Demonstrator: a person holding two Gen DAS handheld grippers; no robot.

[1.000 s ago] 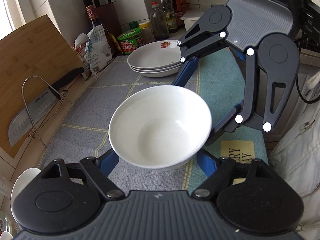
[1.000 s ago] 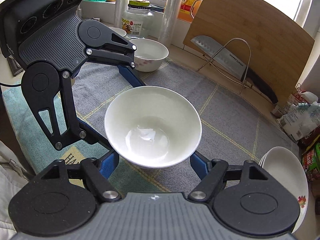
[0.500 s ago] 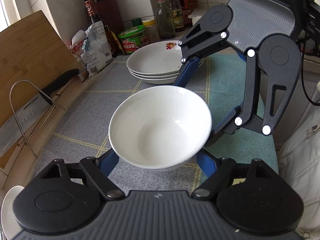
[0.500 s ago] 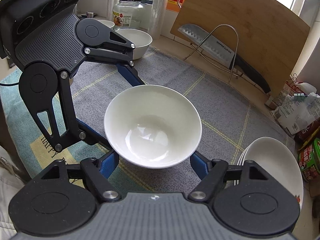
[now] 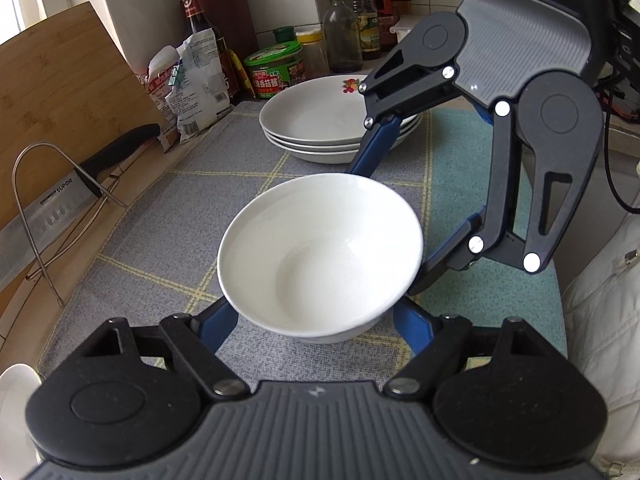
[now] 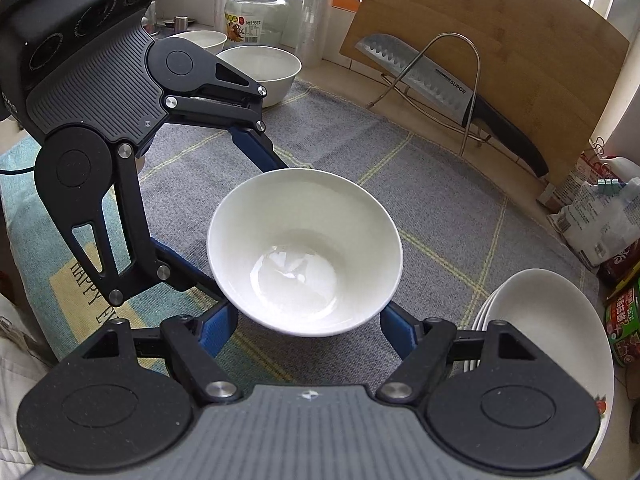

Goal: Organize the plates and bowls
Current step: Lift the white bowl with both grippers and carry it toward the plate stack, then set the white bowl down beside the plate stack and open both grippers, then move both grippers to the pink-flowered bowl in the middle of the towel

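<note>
A plain white bowl [image 5: 320, 256] is held between both grippers above the grey mat; it also shows in the right wrist view [image 6: 304, 252]. My left gripper [image 5: 316, 320] is shut on its near side, its blue fingers under the rim. My right gripper [image 6: 308, 320] is shut on the opposite side and shows across the bowl in the left wrist view [image 5: 400, 208]. A stack of white plates [image 5: 336, 120] with a fruit print sits beyond the bowl, also seen in the right wrist view [image 6: 552, 328]. Two white bowls [image 6: 264, 72] stand at the mat's other end.
A cleaver [image 5: 60, 204] rests in a wire rack against a wooden board [image 5: 60, 92]. Bottles, a green tub [image 5: 276, 68] and food bags [image 5: 192, 88] line the wall behind the plates. A glass jar [image 6: 256, 20] stands by the two bowls. A teal mat [image 5: 472, 184] lies at the counter's front.
Both grippers have carried the bowl toward the plate stack, which is now closer in both views. The two bowls behind have receded. The grip on the bowl is unchanged.
</note>
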